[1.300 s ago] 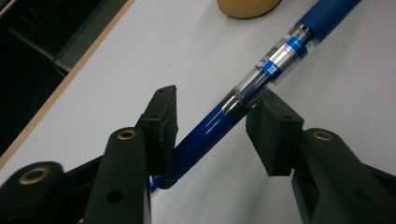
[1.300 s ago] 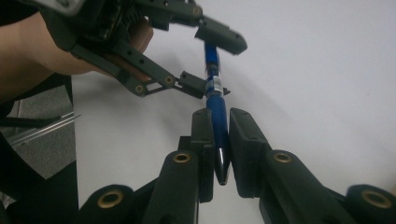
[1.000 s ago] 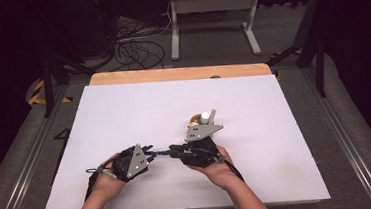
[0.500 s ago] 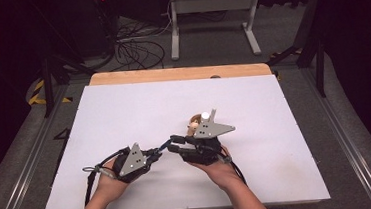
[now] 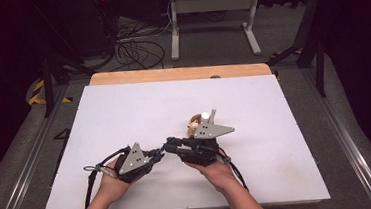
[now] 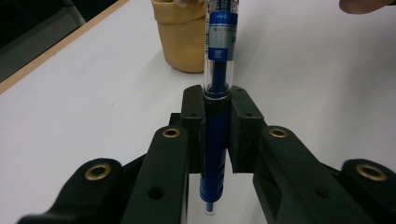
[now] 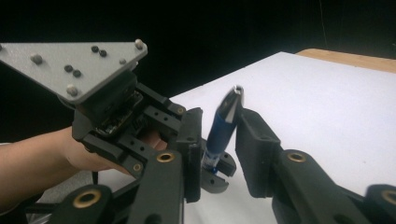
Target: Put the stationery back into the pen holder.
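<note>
One pen (image 6: 217,116) (blue), two grippers, one cup (image 6: 183,35).

pen (image 6: 218,70): blue, clear barrel | cup (image 6: 181,35): tan | table (image 5: 123,109): white | claws: black

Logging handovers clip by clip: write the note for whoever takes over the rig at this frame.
Left gripper: shut on the blue pen, low on its barrel.
Right gripper: open, jaws either side of the pen's other end, not clamped.
Tan cup: upright on the white table, beyond the pen.
Done: pen lifted and brought between both grippers.
Left: probably close the right gripper on the pen; the aim beyond that is unclear.
</note>
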`<action>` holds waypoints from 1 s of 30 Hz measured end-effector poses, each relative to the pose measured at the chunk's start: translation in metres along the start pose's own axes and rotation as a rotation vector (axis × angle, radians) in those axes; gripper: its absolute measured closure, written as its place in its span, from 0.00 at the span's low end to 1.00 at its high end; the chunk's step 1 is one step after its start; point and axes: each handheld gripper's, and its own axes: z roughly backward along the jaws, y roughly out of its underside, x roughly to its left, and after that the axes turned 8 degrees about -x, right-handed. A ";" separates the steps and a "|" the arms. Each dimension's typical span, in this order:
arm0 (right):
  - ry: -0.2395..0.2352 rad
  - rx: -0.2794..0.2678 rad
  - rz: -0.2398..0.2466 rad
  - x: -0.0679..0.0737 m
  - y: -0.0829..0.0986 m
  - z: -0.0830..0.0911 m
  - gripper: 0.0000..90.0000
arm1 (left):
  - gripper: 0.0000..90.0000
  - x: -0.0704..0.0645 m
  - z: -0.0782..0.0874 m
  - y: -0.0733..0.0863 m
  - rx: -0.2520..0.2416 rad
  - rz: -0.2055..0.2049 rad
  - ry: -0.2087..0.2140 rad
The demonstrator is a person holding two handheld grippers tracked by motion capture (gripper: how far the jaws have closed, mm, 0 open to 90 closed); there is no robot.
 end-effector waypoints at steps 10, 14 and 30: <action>0.012 -0.001 0.018 0.001 -0.001 0.001 0.89 | 0.73 0.002 -0.002 0.001 0.027 0.023 -0.035; 0.060 -0.012 0.049 -0.001 -0.006 0.008 0.89 | 0.62 0.004 -0.001 0.001 0.025 0.041 -0.047; 0.186 -0.063 0.118 -0.010 -0.028 0.038 0.89 | 0.38 0.010 0.000 0.001 0.040 0.099 -0.075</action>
